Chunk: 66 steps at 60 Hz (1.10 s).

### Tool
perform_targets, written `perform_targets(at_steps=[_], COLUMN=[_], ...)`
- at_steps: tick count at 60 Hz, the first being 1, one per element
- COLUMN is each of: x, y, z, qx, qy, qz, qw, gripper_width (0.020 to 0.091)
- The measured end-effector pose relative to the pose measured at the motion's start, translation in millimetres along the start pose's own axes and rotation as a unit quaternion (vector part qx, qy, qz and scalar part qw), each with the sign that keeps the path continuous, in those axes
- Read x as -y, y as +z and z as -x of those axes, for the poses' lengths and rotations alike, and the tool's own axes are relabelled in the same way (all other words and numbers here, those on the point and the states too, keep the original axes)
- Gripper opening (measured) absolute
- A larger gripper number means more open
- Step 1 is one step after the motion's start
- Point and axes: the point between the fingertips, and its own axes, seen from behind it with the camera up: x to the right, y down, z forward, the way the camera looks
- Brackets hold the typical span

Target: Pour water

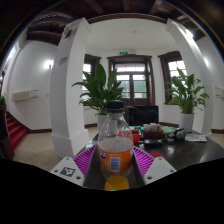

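A clear plastic bottle (115,150) with a dark cap, an orange and blue label and orange liquid stands upright between my fingers. My gripper (115,162) is shut on it, and the magenta pads (85,158) press against its two sides around the label. The bottle's base is close to the dark table (185,152); whether it rests there or hangs just above is hidden. Just beyond the bottle, to the right, is a small red object (136,134), too small to identify.
A black box (143,116) sits on the table behind the bottle, with small items at the table's far right (192,136). Two large potted plants (100,90) (187,92) flank the windows. A white column (70,80) rises at the left, with red stairs (14,130) beside it.
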Motion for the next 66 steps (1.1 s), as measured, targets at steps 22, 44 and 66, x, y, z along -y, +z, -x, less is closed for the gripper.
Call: perform_targets(at_steps=[22,44,66], x=[2,20,33], y=[3,29,121], z=[1,-84,-160], qx=[0.008,-0.011,-0.033], qy=[-0.02,-0.284,-0.648], qz=[-0.004,0.045,0.112], qw=[1.0,0.958,0.753], gripper_width=[0.0327,0.0329,0.0325])
